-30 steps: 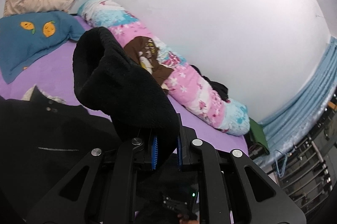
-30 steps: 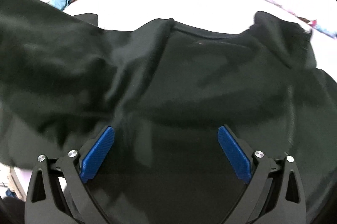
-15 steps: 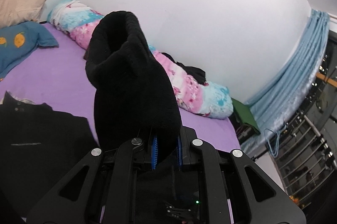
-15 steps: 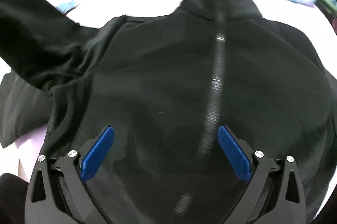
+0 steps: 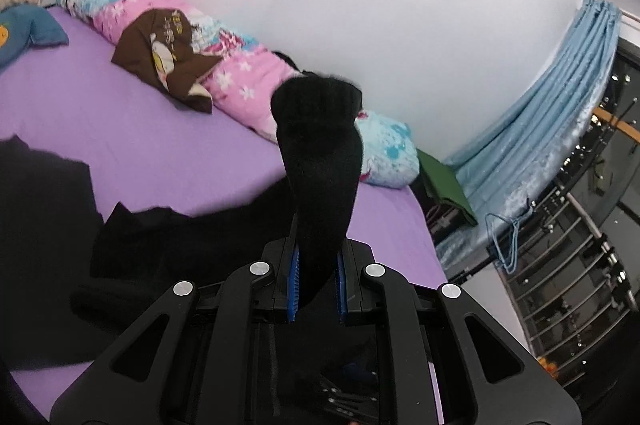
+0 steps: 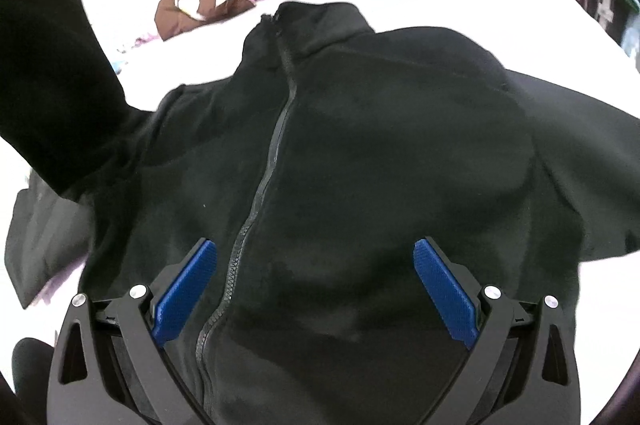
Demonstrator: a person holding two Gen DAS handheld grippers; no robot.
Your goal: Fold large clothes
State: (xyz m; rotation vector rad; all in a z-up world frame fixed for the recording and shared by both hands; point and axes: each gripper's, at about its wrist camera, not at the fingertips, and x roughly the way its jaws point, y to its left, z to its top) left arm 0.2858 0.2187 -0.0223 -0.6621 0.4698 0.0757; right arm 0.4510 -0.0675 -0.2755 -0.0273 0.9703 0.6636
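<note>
Carried further across the purple bed (image 5: 120, 129), the sleeve (image 5: 320, 161) is clamped in the left gripper (image 5: 316, 289); the black jacket (image 6: 360, 165) is spread there, zipper up. Right gripper (image 6: 316, 289) is held apart, empty. Sleeve probably gets laid inward next.

A black fleece jacket (image 6: 380, 165) with a dark grey zip (image 6: 276, 145) fills the centre of the right wrist view. In the left wrist view a purple bedsheet (image 5: 132, 141) spreads across the left. At upper left lie a pink, white and turquoise flowered quilt (image 5: 236, 65), a brown printed garment (image 5: 164, 53) and a blue pillow (image 5: 24, 29). Light blue curtains (image 5: 560, 113) hang at right. The gripper pads (image 6: 186, 291) are bright blue.
</note>
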